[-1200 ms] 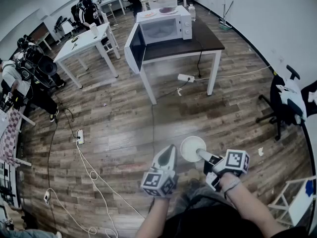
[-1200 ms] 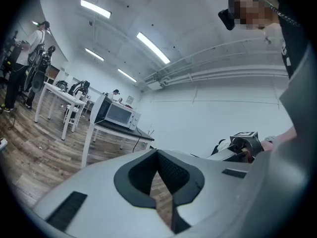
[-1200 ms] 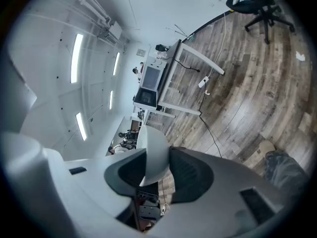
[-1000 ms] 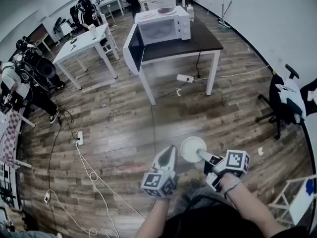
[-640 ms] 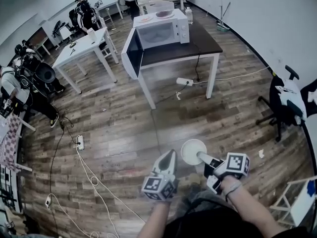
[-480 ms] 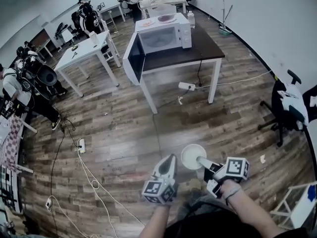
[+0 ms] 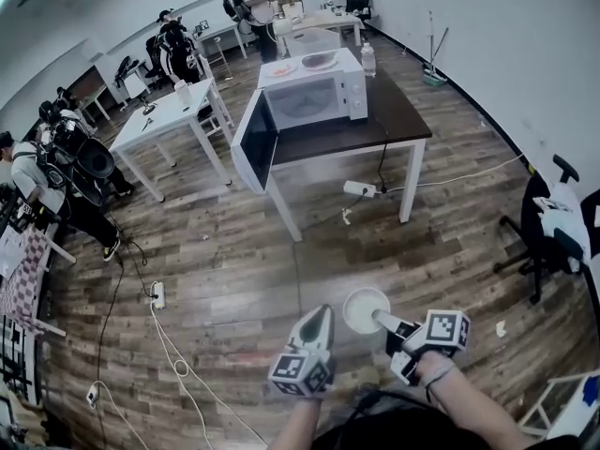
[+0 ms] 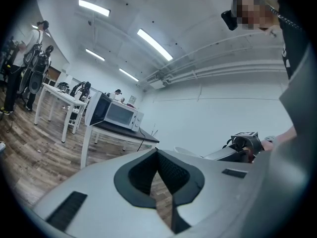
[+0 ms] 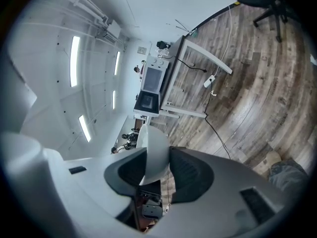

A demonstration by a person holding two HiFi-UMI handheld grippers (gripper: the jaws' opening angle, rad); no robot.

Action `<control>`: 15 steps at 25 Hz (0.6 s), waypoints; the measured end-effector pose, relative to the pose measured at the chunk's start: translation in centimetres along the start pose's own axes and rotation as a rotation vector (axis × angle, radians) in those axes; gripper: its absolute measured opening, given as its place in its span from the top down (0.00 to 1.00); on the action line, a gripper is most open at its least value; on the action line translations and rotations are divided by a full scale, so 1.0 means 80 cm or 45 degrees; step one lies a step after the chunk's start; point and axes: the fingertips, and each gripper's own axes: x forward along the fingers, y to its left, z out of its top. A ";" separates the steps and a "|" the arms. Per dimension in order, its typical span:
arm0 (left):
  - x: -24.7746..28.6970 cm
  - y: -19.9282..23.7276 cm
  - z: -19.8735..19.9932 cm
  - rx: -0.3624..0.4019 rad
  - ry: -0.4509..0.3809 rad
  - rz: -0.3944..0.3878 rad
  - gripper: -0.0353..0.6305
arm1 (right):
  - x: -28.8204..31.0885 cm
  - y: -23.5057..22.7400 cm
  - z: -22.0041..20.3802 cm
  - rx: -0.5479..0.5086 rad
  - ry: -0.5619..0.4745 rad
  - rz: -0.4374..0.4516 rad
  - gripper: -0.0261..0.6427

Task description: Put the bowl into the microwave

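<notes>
A white bowl (image 7: 364, 307) hangs over the wooden floor, and my right gripper (image 7: 378, 317) is shut on its rim. In the right gripper view the bowl's wall (image 9: 156, 152) stands edge-on between the dark pads of that gripper (image 9: 157, 171). My left gripper (image 7: 322, 315) is beside it to the left, shut and empty; its pads (image 8: 157, 153) meet at the tip. The white microwave (image 7: 314, 101) stands on a dark-topped table (image 7: 389, 111) ahead, with its door (image 7: 255, 143) swung wide open to the left. It also shows far off as the microwave (image 8: 119, 115) and the microwave (image 9: 151, 83).
Two plates (image 7: 319, 61) lie on the microwave and a bottle (image 7: 367, 59) stands behind it. A power strip (image 7: 361, 188) and cables (image 7: 159, 293) lie on the floor. A white table (image 7: 169, 120) and people are at the left, an office chair (image 7: 553, 223) at the right.
Both grippers and the bowl have travelled forward across the floor. The microwave table now sits lower and nearer in the head view. The grip on the bowl is unchanged.
</notes>
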 end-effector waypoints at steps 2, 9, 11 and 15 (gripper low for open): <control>0.011 0.000 0.001 0.005 -0.010 0.007 0.95 | 0.001 -0.002 0.012 -0.004 0.003 -0.004 0.76; 0.035 0.002 0.010 -0.001 -0.040 0.037 0.94 | 0.011 -0.001 0.039 -0.014 0.024 0.011 0.76; 0.037 0.004 0.013 0.002 -0.041 0.043 0.94 | 0.015 0.001 0.043 -0.009 0.031 0.019 0.76; 0.044 0.008 0.022 0.006 -0.052 0.053 0.95 | 0.023 0.006 0.050 0.007 0.037 0.040 0.76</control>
